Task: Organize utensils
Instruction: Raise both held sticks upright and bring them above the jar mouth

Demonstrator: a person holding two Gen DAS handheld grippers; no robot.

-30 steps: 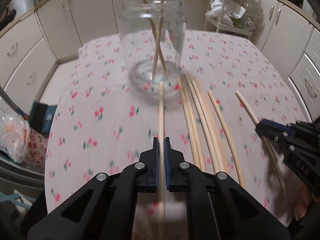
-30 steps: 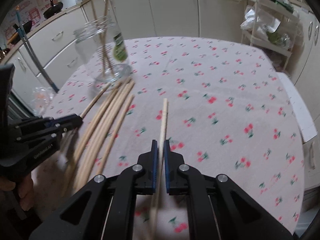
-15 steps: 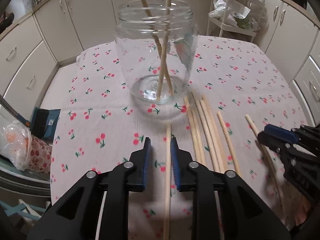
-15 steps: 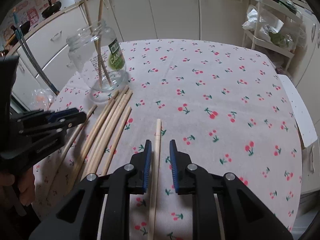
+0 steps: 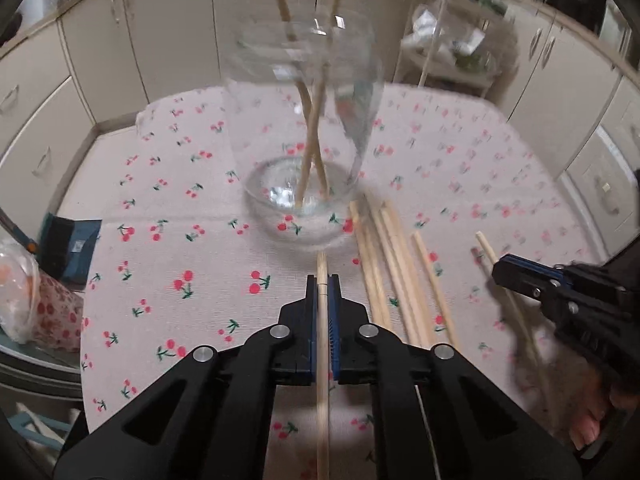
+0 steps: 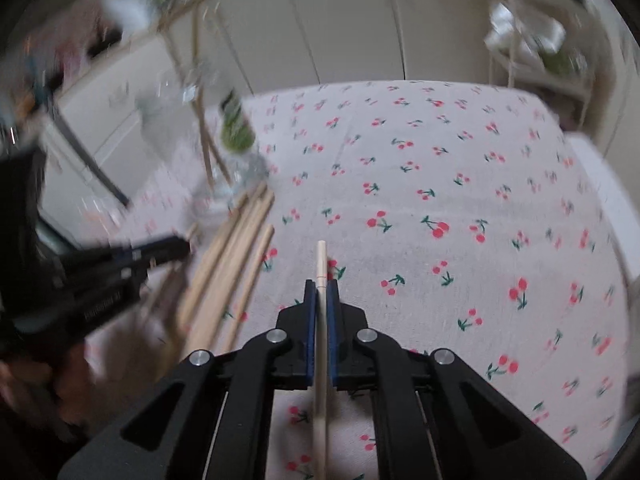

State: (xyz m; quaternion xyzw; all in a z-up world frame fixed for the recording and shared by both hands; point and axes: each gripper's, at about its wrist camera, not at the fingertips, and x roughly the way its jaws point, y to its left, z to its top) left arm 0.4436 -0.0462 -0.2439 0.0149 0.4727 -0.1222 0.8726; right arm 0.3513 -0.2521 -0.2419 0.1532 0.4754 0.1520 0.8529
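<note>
- While the glass jar (image 5: 300, 128) stands far and just left of centre in the left wrist view, with two sticks already leaning inside it, it lies straight ahead of the left gripper (image 5: 322, 280), which makes this the nearer of the two to the jar.
- The left gripper's jaws are together on a single chopstick (image 5: 322, 380), whose long axis runs along the fingers, near to far, with a short tip poking out ahead toward the jar's base.
- That tip sits low, near the cherry-print tablecloth (image 5: 168, 280), while the jar mouth is high above it; as I judge it, the coming move turns on tipping the stick upright and lifting it over the rim.
- Just right of the jar's base, a loose bundle of chopsticks (image 5: 384, 272) lies on the cloth, its long axes also running near to far and fanning slightly, with its far ends almost touching the jar.
- Further right, the right gripper (image 6: 321, 292) is clamped on its own stick (image 6: 321, 360), again lengthwise between the fingers, tip pointing far.
- From the right wrist view the jar is far and to the left, blurred, so this stick has further to travel, across the bundle.
</note>
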